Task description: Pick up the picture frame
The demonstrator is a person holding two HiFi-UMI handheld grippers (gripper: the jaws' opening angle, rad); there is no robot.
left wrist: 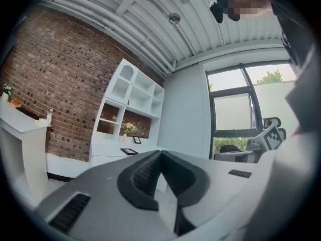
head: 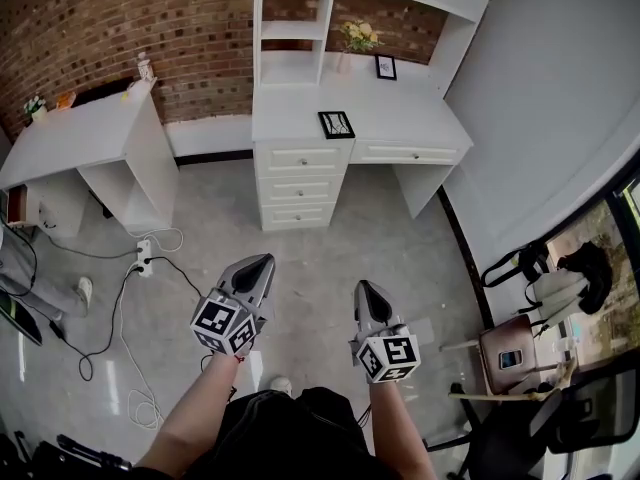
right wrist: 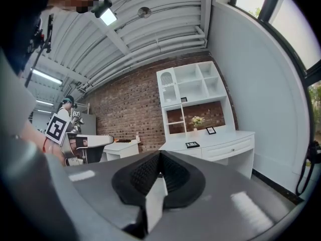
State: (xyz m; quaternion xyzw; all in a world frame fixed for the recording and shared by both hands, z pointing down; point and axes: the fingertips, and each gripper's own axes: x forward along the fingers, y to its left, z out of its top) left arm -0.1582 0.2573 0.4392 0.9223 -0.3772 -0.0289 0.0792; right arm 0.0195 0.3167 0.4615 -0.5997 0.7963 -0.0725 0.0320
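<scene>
Well short of the table [head: 400, 118], out over the grey floor [head: 310, 258], we hold the left hand-held gripper [head: 258, 264] and the right hand-held gripper [head: 364, 290] side by side. Both point toward the table. Each has its jaws pressed together with nothing between them.

On the floor to the left front of the table, a white power strip [head: 143, 258] lies with cables trailing from it.

The picture frame [head: 336, 124] lies flat on the white table, face up, near the front edge and above the stack of drawers [head: 300, 188]. It is dark-edged. In the head view it looks wider than deep, its longer sides running roughly along the table's front edge with a slight skew. The slanting angle leaves its true proportions uncertain.

Further back on the table, a small upright frame [head: 385, 66] and a vase of flowers [head: 358, 36] stand against the rear. A white shelf unit [head: 292, 28] rises from the table's left half. A brick wall [head: 120, 18] runs behind the table, and a second white table [head: 80, 133] stands to its left.

Only the head view shows the floor, plus a chair [head: 510, 348] off to the table's right. The left gripper view alone shows a large window [left wrist: 235, 114], and the right gripper view alone shows another person [right wrist: 66, 107] far to the table's left.
</scene>
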